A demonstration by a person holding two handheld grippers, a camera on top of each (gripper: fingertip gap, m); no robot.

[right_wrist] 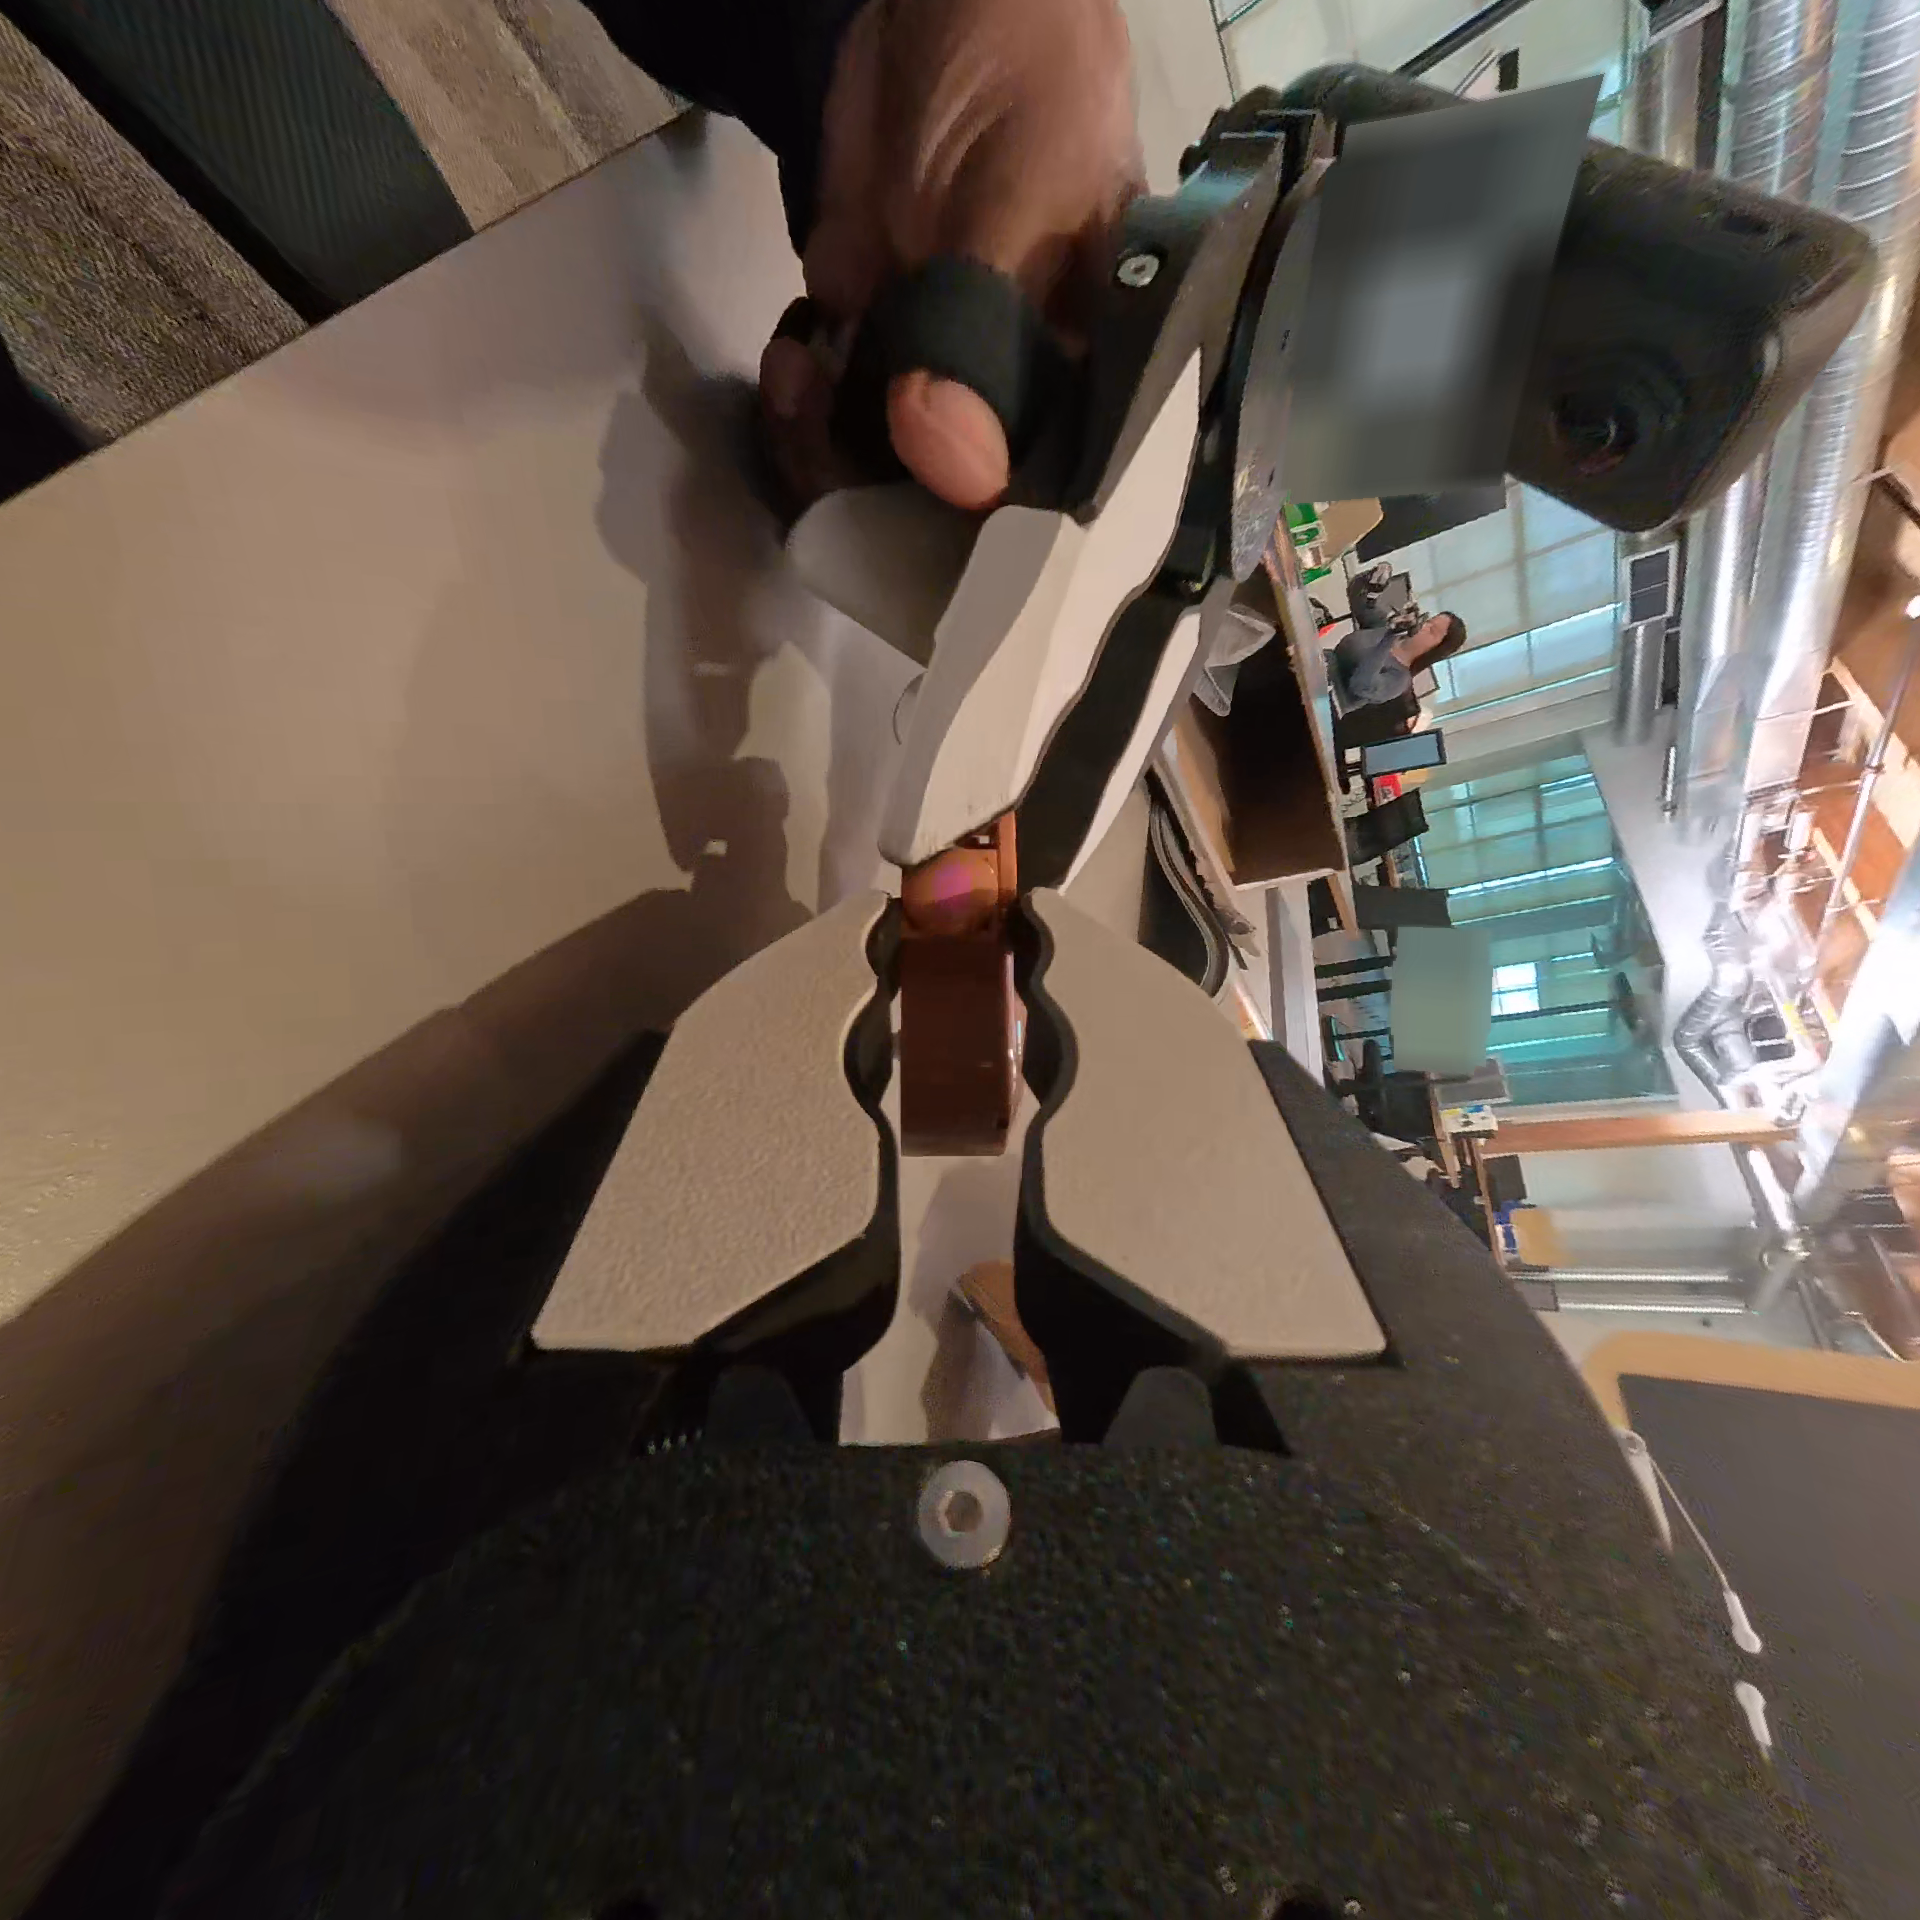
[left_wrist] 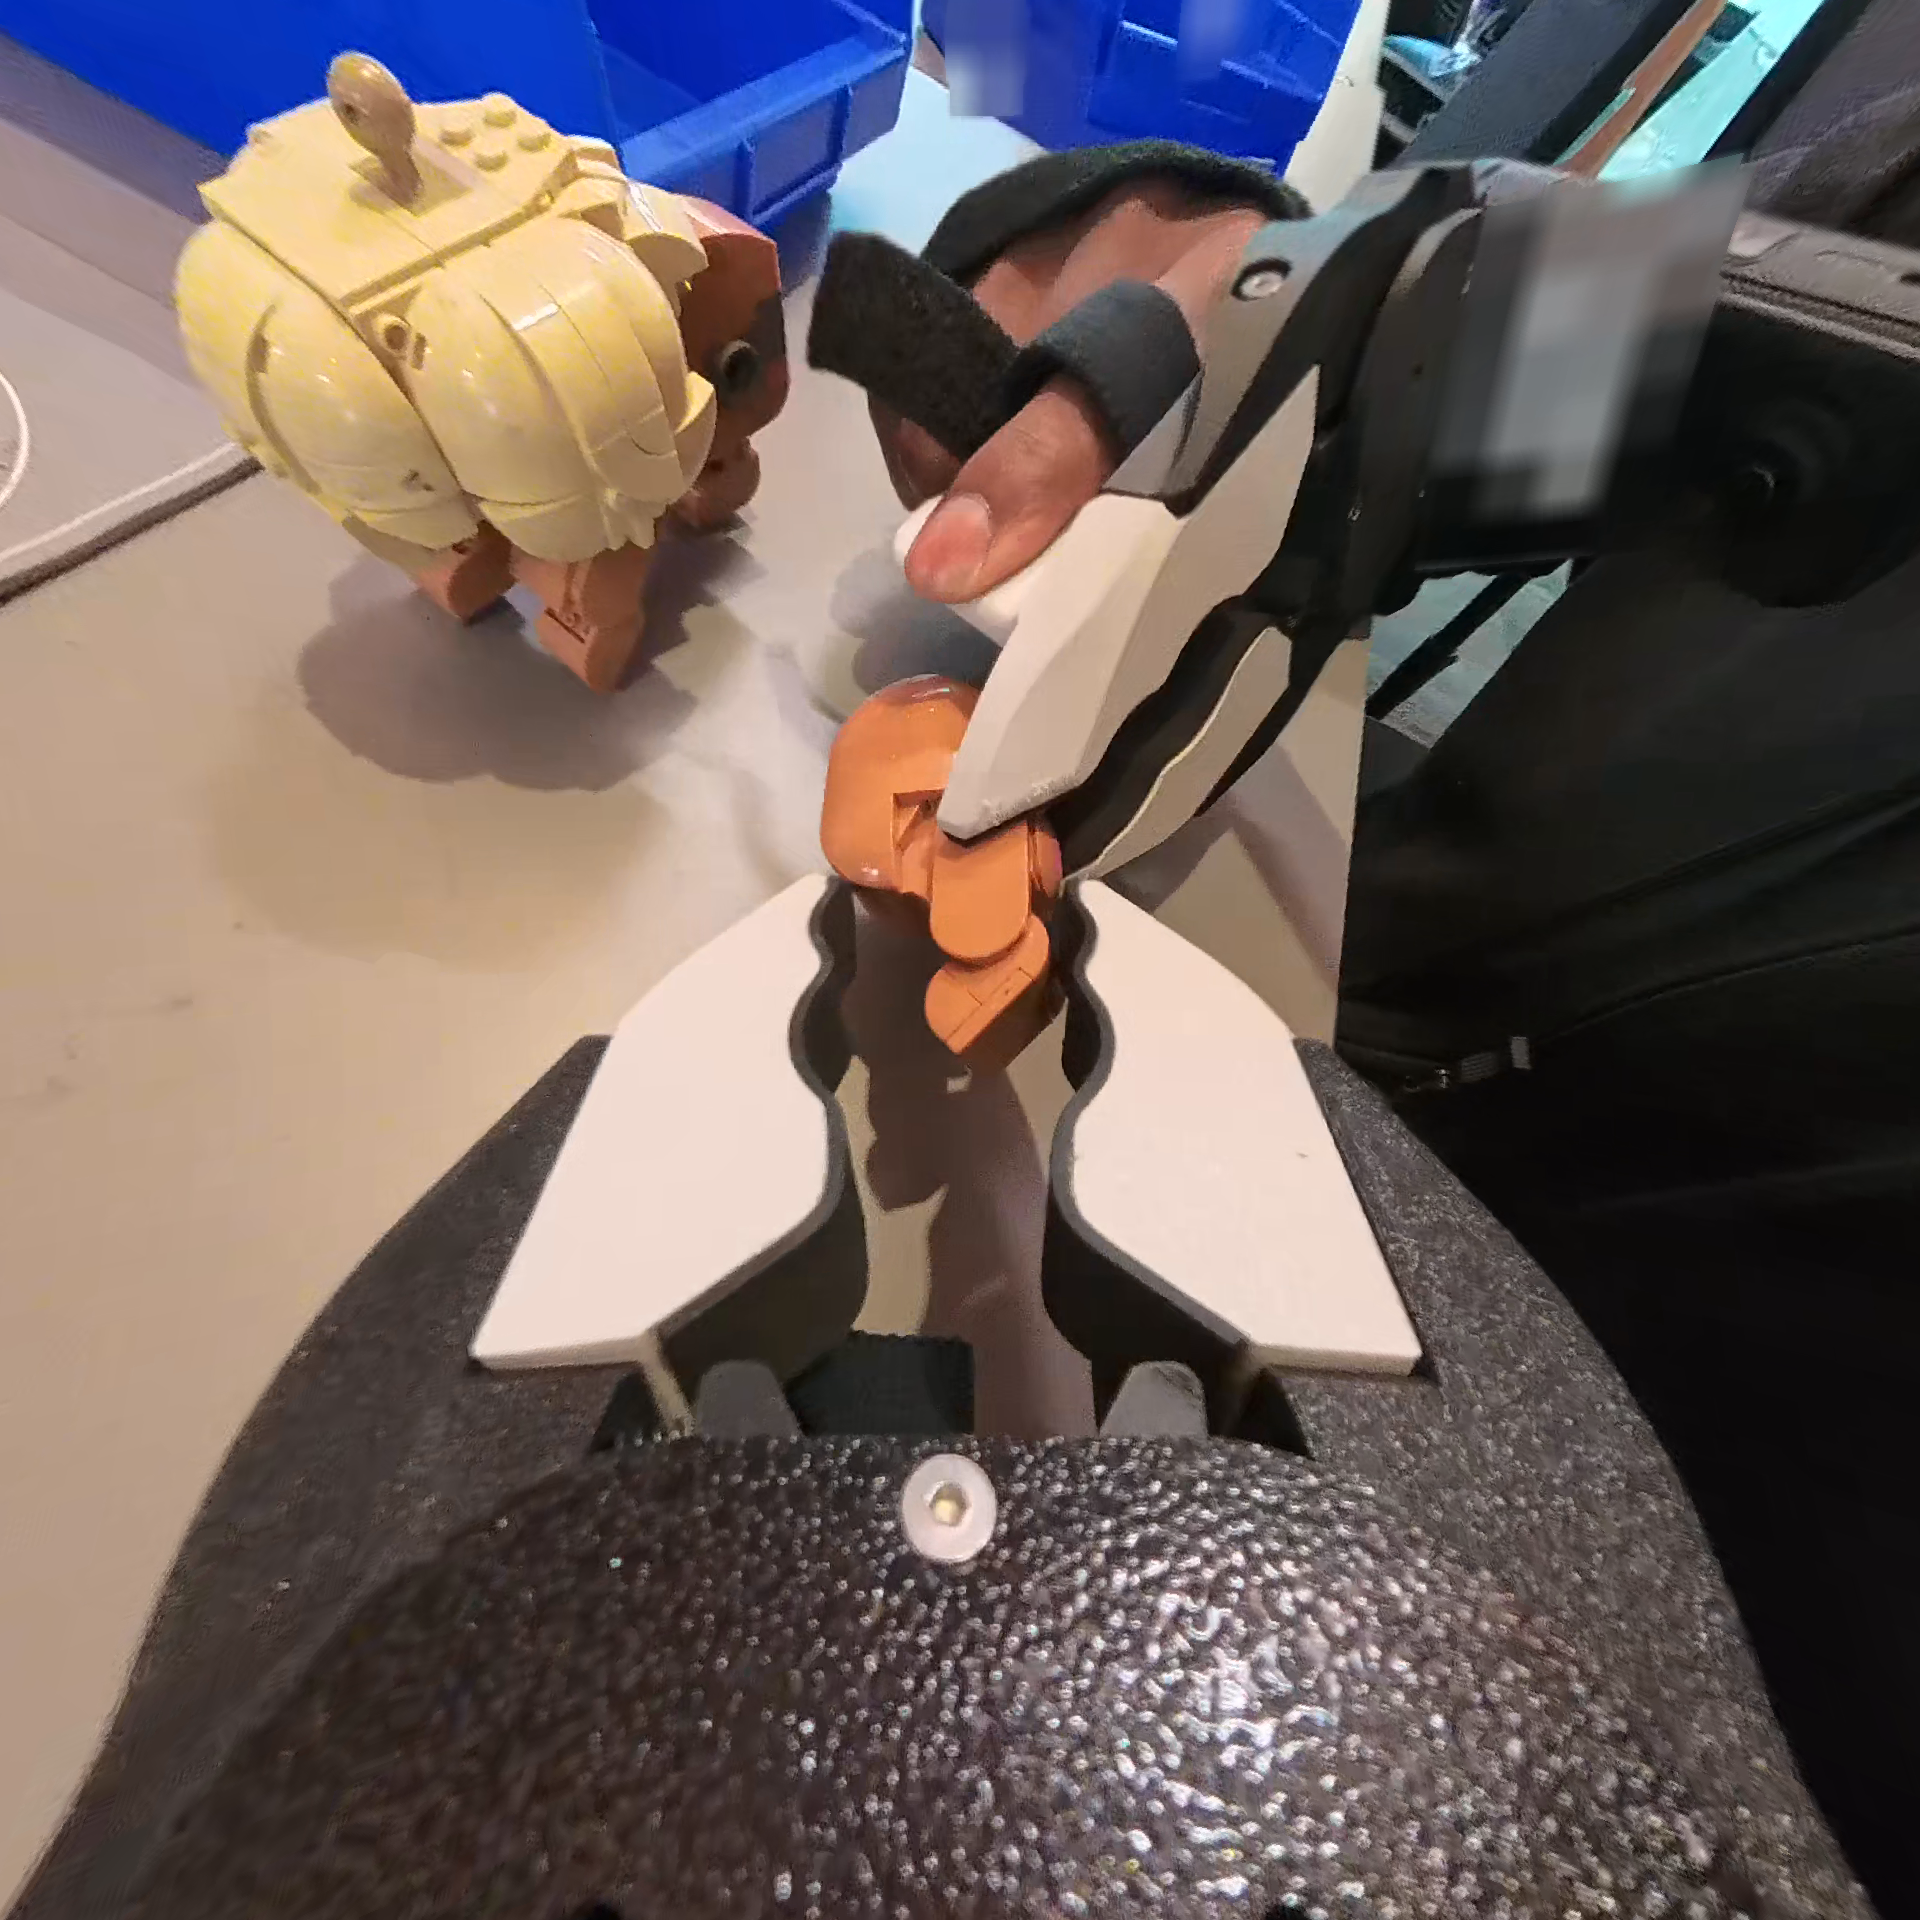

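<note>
Two claws [left_wrist: 951, 894] [right_wrist: 951, 914], two blue bins [left_wrist: 748, 114], one brick animal [left_wrist: 457, 374], one orange brick piece [left_wrist: 935, 862].

The orange brick piece [left_wrist: 935, 862] lies partly behind the right gripper's [left_wrist: 997, 831] white fingertip [left_wrist: 1013, 748], so the contact between them is hidden. Whether the left gripper's [left_wrist: 951, 904] pads touch the piece cannot be told. Behind that tool, the blue bins [left_wrist: 727, 94] are cut off by the upper edge. The cream brick animal's [left_wrist: 447, 384] head is turned away and partly concealed. In the right wrist view, the piece's far end [right_wrist: 961, 894] vanishes behind the opposing fingertip [right_wrist: 966, 758]; background figures are too small to resolve.
</note>
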